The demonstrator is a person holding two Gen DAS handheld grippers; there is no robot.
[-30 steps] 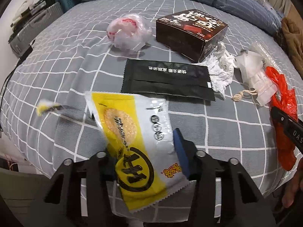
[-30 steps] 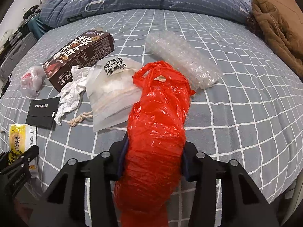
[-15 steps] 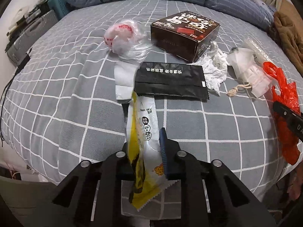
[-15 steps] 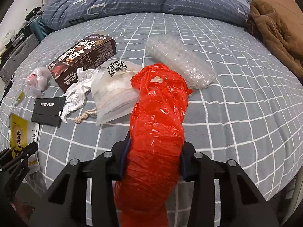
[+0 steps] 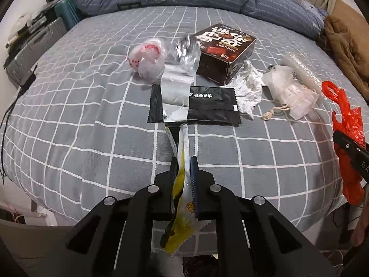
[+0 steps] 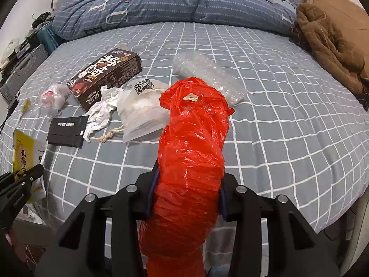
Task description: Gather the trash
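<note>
My left gripper [image 5: 184, 165] is shut on a yellow and white snack wrapper [image 5: 181, 198], held edge-on above the bed's front edge; it also shows in the right wrist view [image 6: 24, 154]. My right gripper [image 6: 186, 180] is shut on a red plastic bag [image 6: 193, 161], also visible at the right of the left wrist view [image 5: 348, 143]. On the bed lie a black sachet [image 5: 212, 108], a brown box [image 5: 227, 50], a crumpled tissue [image 5: 248, 90], a white drawstring pouch [image 5: 290, 92], a bubble-wrap roll [image 6: 207, 76] and a clear bag with red print [image 5: 147, 57].
The bed has a grey checked cover [image 5: 92, 106]. A blue duvet [image 6: 161, 7] lies along the far side. A brown coat [image 6: 327, 46] lies at the far right. Suitcases and clutter [image 5: 32, 43] stand beyond the left edge.
The left gripper closed on the snack wrapper and lifted it; the wrapper turned from flat to edge-on. The right gripper keeps holding the red bag, nearly still.
</note>
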